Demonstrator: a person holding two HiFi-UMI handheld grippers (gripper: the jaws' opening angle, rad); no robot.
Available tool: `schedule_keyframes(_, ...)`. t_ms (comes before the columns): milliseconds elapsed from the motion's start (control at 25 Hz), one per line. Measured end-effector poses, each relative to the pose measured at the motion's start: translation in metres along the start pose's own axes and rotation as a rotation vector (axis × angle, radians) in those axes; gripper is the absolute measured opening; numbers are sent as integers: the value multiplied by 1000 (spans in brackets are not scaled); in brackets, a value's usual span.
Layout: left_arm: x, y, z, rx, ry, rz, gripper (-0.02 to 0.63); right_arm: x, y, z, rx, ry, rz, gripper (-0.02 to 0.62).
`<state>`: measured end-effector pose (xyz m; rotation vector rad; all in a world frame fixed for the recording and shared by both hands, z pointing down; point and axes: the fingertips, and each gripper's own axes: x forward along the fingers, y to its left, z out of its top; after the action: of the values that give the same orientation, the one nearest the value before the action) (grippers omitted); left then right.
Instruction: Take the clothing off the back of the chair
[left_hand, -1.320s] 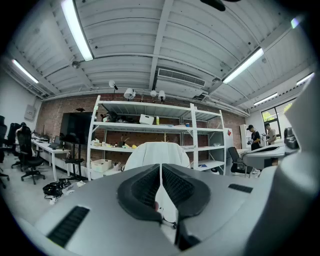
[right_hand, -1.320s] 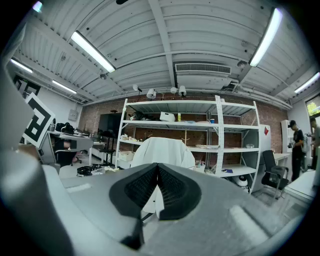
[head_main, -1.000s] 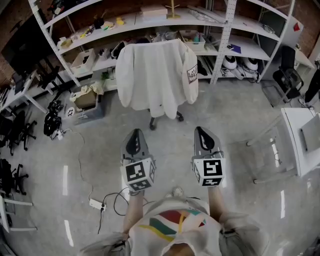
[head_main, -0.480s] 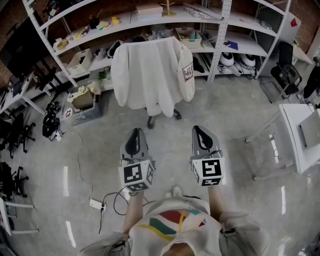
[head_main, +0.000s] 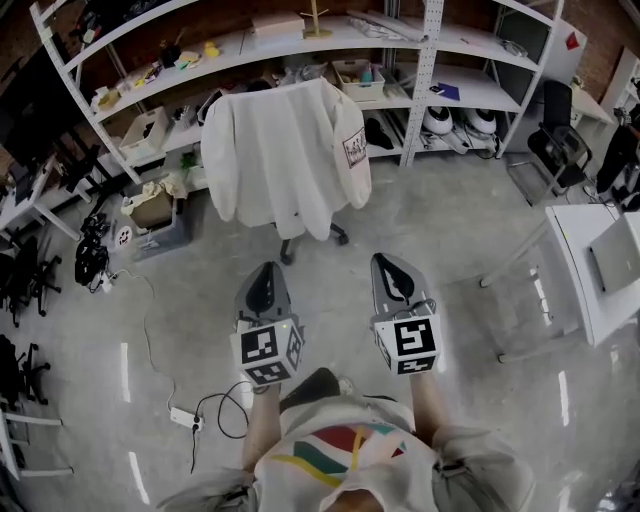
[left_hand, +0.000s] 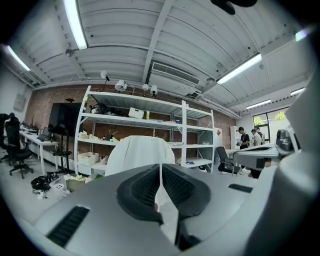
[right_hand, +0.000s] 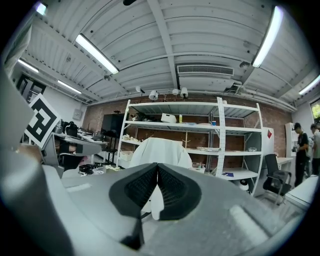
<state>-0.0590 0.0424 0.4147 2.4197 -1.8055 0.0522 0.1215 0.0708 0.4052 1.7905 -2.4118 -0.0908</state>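
A white jacket (head_main: 285, 155) hangs over the back of a wheeled office chair (head_main: 310, 240) in front of the shelving; it also shows as the white jacket (left_hand: 140, 152) in the left gripper view and the white jacket (right_hand: 161, 150) in the right gripper view. My left gripper (head_main: 262, 270) and right gripper (head_main: 390, 265) are held side by side, pointing at the chair, well short of it. Both are shut with nothing between the jaws, as the left gripper (left_hand: 160, 166) and right gripper (right_hand: 157, 166) views show.
White metal shelving (head_main: 420, 70) full of boxes and small items runs behind the chair. Cardboard boxes (head_main: 150, 205) and cables (head_main: 90, 260) lie at the left. A white table (head_main: 600, 270) stands at the right, a black chair (head_main: 555, 150) beyond it. People stand at the far right (left_hand: 247, 140).
The chair and jacket have shifted left and up in the head view as the person steps forward; both grippers stay shut, the left one has moved forward slightly.
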Motion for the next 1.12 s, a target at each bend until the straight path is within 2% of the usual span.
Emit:
schedule_keyframes(240,10,14,-5,-23,23,18,23,15,-6,-3,46,3,-9,5)
schedule_keyframes(600,68,53,-2,-44,3,15,23,83,-4,3,0,-11,-1,5)
schedule_keyframes(1120,202,152,57,-43,-80,47,23,232,-28,54,-38,-78,-60,5)
